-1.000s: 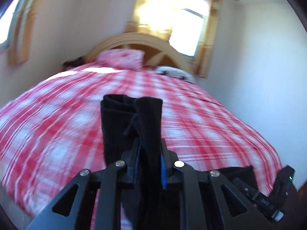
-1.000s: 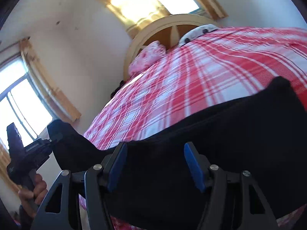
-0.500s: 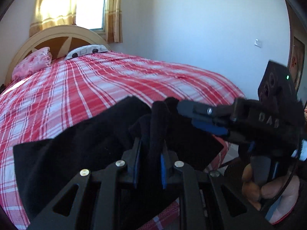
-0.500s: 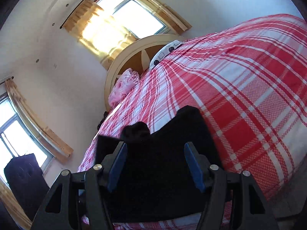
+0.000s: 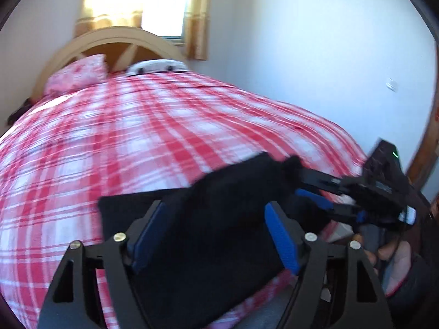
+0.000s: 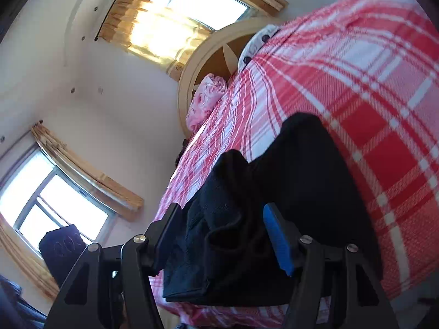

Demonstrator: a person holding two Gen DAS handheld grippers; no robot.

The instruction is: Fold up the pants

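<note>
Ahead of the left claw (image 5: 216, 235), whose blue pads are spread wide and released, the black pants (image 5: 219, 211) lie folded on the red plaid bed (image 5: 137, 137) near its edge. The right claw (image 6: 222, 235) is likewise spread apart, the pants bunched between its pads, ungripped.

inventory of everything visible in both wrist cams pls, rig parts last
pants: 1, black, folded stack at the near edge of the bed
bedspread: 1, red and white plaid, covers the bed
headboard: 1, cream arch, far end
pillows: 2, pink floral and white with dark spots, by the headboard
windows: 2, tan curtains, one behind the headboard, one on the side wall
left gripper: open, over the pants
right gripper: open, fingers either side of the pants
person's hand: holding the right gripper
</note>
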